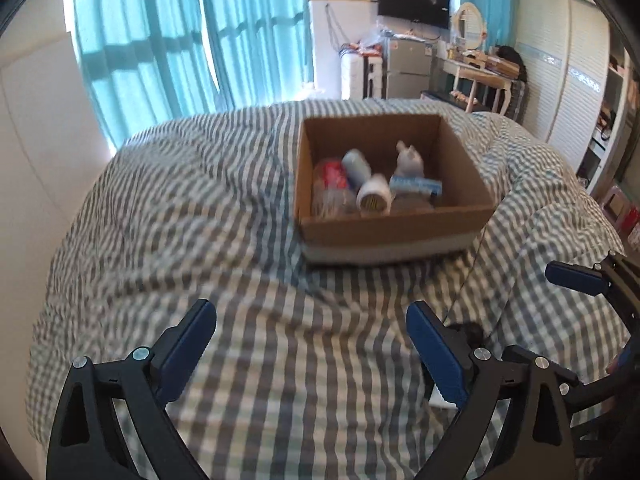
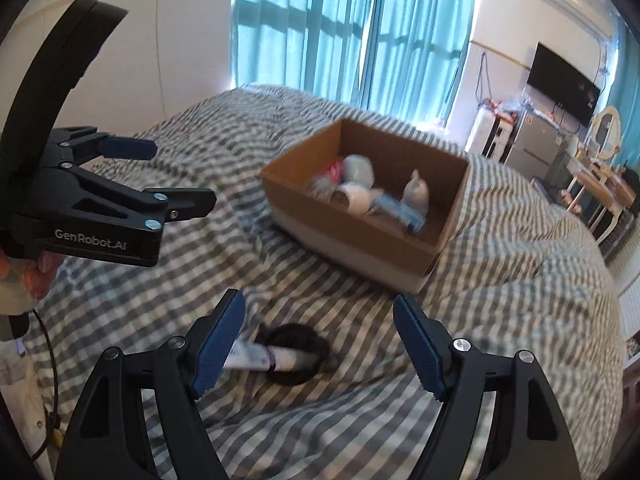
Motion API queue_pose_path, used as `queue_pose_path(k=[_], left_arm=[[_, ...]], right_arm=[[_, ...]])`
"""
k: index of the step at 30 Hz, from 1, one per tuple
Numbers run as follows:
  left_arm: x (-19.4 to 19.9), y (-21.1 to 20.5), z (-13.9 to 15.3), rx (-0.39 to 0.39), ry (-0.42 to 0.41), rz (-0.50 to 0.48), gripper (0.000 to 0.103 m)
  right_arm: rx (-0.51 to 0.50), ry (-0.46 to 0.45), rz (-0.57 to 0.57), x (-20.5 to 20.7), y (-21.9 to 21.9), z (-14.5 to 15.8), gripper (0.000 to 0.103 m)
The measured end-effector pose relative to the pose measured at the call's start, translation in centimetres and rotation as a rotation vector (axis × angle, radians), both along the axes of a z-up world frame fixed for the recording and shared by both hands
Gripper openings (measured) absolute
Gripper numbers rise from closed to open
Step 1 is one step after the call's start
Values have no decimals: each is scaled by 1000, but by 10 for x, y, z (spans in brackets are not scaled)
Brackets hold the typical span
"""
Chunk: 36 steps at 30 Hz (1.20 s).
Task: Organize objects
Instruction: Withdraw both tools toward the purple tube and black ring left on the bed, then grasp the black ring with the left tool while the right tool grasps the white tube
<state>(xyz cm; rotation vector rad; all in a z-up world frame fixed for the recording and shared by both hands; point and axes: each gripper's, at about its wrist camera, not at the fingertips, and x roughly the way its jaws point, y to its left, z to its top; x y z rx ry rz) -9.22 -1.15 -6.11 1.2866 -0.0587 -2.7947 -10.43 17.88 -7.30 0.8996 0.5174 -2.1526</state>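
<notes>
An open cardboard box [image 1: 394, 238] [image 2: 348, 236] sits on the striped bed. It holds a red-labelled bottle [image 1: 334, 180], a blue can [image 1: 357, 166], a white jar [image 1: 374, 196], a white figurine [image 1: 408, 160] and a blue pack [image 1: 416, 186]. A white tube [image 2: 260, 356] lies across a black hair tie [image 2: 296, 350] on the bed, just ahead of my open, empty right gripper [image 2: 320, 346]. My left gripper [image 1: 312, 344] is open and empty above bare bedding, well short of the box. It also shows in the right wrist view [image 2: 176, 176].
The grey-and-white striped duvet [image 1: 200, 220] covers the whole bed. Teal curtains [image 1: 192, 40] hang behind. A fridge [image 1: 408, 66], a dressing table [image 1: 476, 68] and a wardrobe [image 1: 568, 92] stand at the far right. The right gripper shows at the left wrist view's right edge [image 1: 580, 276].
</notes>
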Motion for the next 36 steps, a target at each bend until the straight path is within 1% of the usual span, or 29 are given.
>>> queue_pose_path(k=[3, 5, 8, 11, 16, 18, 20, 21, 22, 24, 26, 29, 34, 36], left_arm=[[11, -5, -24, 16, -23, 39, 98], [14, -7, -38, 42, -45, 45, 98], [15, -10, -56, 47, -79, 54, 98], [14, -12, -64, 54, -85, 53, 98], [14, -18, -65, 77, -85, 47, 98], [13, -19, -66, 86, -87, 48, 98], [13, -21, -66, 95, -86, 47, 98], [13, -21, -67, 97, -86, 47, 98], [13, -21, -66, 97, -85, 46, 98], [13, -20, -66, 93, -86, 44, 98], [13, -19, -67, 87, -89, 44, 98], [13, -16, -65, 65, -89, 42, 98], [13, -5, -63, 26, -92, 30, 98], [13, 2, -62, 30, -91, 15, 98]], right_arm=[[16, -41, 12, 4, -2, -18, 77], [30, -60, 20, 7, -6, -28, 77], [46, -77, 55, 12, -14, -37, 77], [72, -83, 91, 18, -25, -44, 77], [143, -99, 129, 21, -42, -61, 76], [168, -109, 126, 18, -45, -68, 69], [173, -130, 112, 14, -46, -73, 52], [174, -144, 99, 10, -45, -75, 48], [167, -151, 86, 6, -43, -76, 40], [145, -155, 69, 3, -40, -73, 35], [123, -159, 64, 1, -39, -69, 23], [76, -139, 60, 2, -33, -58, 16], [4, -79, 55, 7, -23, -30, 15], [-27, -60, 44, 6, -15, -18, 15]])
